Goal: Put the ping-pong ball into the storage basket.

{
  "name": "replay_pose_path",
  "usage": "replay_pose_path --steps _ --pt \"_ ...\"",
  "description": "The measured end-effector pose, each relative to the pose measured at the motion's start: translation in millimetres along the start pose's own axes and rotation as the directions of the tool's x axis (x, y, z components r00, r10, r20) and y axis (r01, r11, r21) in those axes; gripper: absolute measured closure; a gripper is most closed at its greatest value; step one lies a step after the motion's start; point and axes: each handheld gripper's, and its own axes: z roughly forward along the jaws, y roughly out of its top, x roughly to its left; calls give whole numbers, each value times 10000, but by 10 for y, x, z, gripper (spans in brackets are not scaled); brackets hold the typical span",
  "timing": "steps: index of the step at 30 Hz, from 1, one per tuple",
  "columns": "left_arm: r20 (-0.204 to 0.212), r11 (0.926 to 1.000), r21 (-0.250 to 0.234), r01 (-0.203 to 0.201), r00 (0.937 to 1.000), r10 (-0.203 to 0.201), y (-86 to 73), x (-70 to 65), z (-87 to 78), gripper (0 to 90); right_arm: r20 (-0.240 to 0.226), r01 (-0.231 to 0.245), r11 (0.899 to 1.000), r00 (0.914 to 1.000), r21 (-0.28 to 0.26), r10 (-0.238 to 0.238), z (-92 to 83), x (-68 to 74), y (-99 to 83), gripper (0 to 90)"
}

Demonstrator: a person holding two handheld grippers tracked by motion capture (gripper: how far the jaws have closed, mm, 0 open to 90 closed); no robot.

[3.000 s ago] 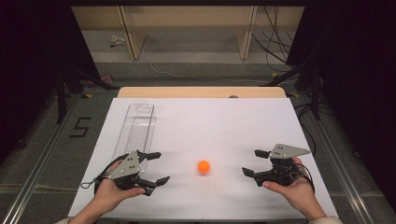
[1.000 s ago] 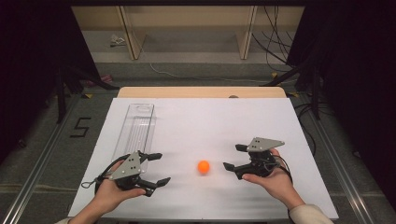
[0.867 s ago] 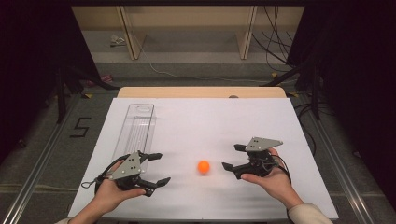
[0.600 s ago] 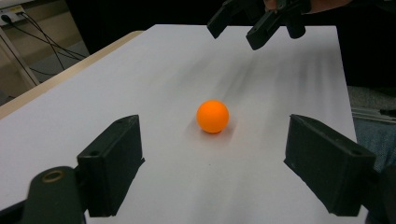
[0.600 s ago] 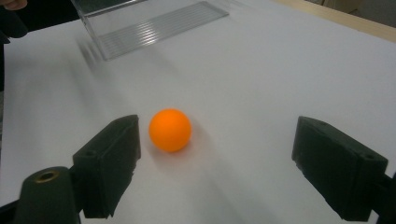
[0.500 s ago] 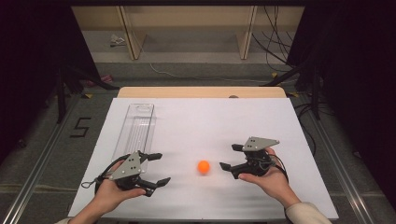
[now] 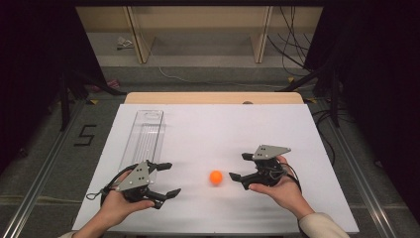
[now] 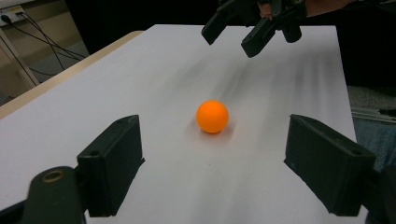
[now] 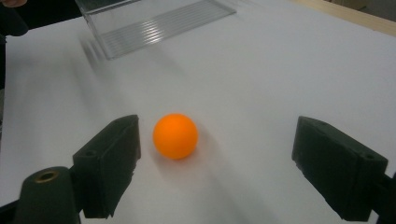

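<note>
On the white table [image 7: 218,129], an orange ball [image 7: 215,177], dark room around.

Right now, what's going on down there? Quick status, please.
Right gripper open, beside the ball, not touching. Left gripper open, farther off. Ball free on the table. Nothing between.

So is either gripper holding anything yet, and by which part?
Nothing is held. Right gripper and left gripper are open; the orange ball lies free on the table.
</note>
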Motion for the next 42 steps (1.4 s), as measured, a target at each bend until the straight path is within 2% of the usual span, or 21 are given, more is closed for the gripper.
replay_pose_path --steps 24,38,42 --pt "22 10000 -9 10 10000 -10 1 1 0 185 -250 126 9997 9996 189 -122 171 33 46 163" --pt "33 10000 -12 5 10000 -5 1 0 0 185 -518 274 9984 9983 501 -248 372 73 83 164" --pt "45 10000 -11 17 10000 -17 2 -2 -1 185 -658 427 9968 9971 669 -383 487 102 95 164"
